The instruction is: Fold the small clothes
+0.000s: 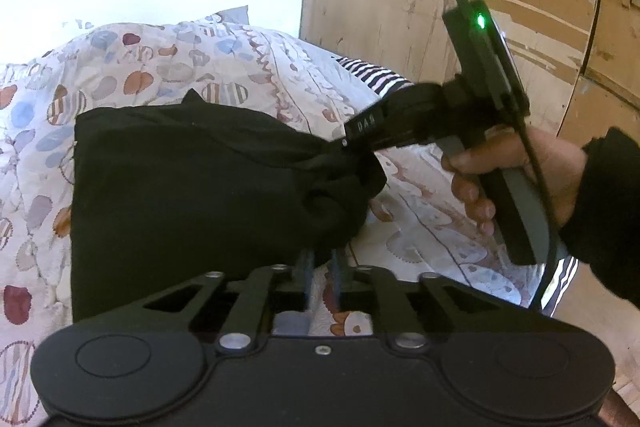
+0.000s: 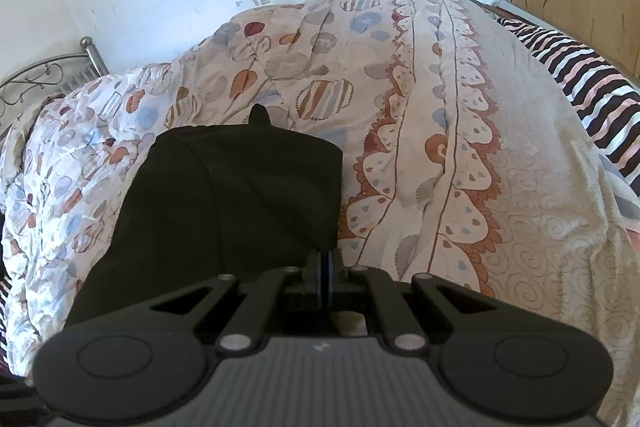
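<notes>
Two grippers work on one black garment (image 1: 168, 187), which lies on the patterned bedcover (image 1: 132, 67) in the near and left part of the bed. Nearest, the left gripper (image 1: 322, 259) has its thin fingers a little apart; their tips go under the bunched near right corner of the cloth, and I cannot tell if they press on it. A little farther, the right gripper (image 1: 352, 147) comes in from the right, held by a hand (image 1: 516, 179), and its jaws are pressed together on that same bunched corner. In its own view the right gripper (image 2: 325, 259) shows closed fingers at the near edge of the cloth.

I judge the garment as light, soft and limp, not slippery and not fragile. It will sag and crumple where nothing supports it. Corners and hems are the best places to hold. Beyond it the bedcover rises, with a striped pillow (image 2: 580, 87) at the far right.
</notes>
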{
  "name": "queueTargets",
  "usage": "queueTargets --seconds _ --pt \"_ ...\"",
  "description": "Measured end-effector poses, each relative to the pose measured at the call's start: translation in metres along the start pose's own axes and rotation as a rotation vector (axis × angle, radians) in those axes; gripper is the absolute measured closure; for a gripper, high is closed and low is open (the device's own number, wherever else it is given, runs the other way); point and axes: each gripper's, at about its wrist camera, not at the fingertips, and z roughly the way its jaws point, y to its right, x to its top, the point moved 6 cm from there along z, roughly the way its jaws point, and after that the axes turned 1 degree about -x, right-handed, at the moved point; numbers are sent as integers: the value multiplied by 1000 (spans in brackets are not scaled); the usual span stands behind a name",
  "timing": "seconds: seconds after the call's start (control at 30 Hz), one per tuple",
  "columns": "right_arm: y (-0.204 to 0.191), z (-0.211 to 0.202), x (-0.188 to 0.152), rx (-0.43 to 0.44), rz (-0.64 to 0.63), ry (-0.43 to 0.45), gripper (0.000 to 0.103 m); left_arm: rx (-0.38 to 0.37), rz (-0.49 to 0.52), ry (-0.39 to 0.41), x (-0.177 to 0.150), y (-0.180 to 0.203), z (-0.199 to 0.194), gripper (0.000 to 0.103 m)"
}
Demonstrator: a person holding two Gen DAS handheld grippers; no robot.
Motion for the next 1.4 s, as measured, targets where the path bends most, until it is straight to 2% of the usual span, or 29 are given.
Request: queueTargets --seconds 0.03,0.07,0.1,0.13,0.17,0.2,0.27,0.4,0.43,0.47,0.53,0.6,0.63,0.73,0.8,0.97,1.1,1.17,1.23,1.33,1.4 --pt "1 1 -1 -2 3 -5 98 1 -5 2 1 -1 -3 83" --pt "3 1 -3 -6 3 -9 98 7 -14 7 3 -3 -6 77" --pt "5 2 -5 -13 5 -11 96 12 -24 11 4 -5 -10 66" --pt "7 2 -6 -17 10 -12 91 21 -38 15 5 -9 -15 59" --pt "8 2 -8 -20 15 -12 89 32 -52 21 6 -13 -19 48" --pt "10 2 -10 -20 18 -11 85 45 -66 31 7 -18 -23 42" --pt "12 0 -12 -23 21 -2 82 70 -93 39 8 -28 -31 35" --pt "9 -15 -16 -45 -7 55 66 141 -181 57 7 -57 -46 7" --pt "8 -20 -18 -52 -17 75 57 157 -210 62 7 -64 -49 4" --pt "7 -26 -20 -53 -21 94 53 177 -244 67 6 -73 -53 1" --pt "5 -33 -23 -46 -14 120 39 205 -301 71 3 -88 -57 1" --pt "3 -39 -25 -33 -11 134 30 240 -344 58 -2 -101 -58 1" --pt "2 -41 -27 -22 -11 135 22 256 -364 47 -4 -107 -58 1" --pt "-3 -42 -31 5 -15 129 7 285 -415 21 -12 -121 -58 1" --pt "-6 -40 -33 23 -11 116 1 297 -436 4 -16 -130 -56 1" --pt "-10 -32 -33 57 24 112 0 299 -470 -32 -16 -145 -45 1" --pt "-5 -27 -22 68 73 153 1 312 -451 -60 -10 -155 -26 1" --pt "-3 -20 -14 80 75 150 8 315 -440 -69 -7 -160 -16 1" --pt "-2 -7 -7 71 57 136 25 305 -447 -79 -5 -166 -8 1" --pt "4 19 2 62 72 92 40 271 -476 -77 -5 -172 -1 1" --pt "8 36 5 57 115 43 42 261 -487 -78 -7 -175 1 0"
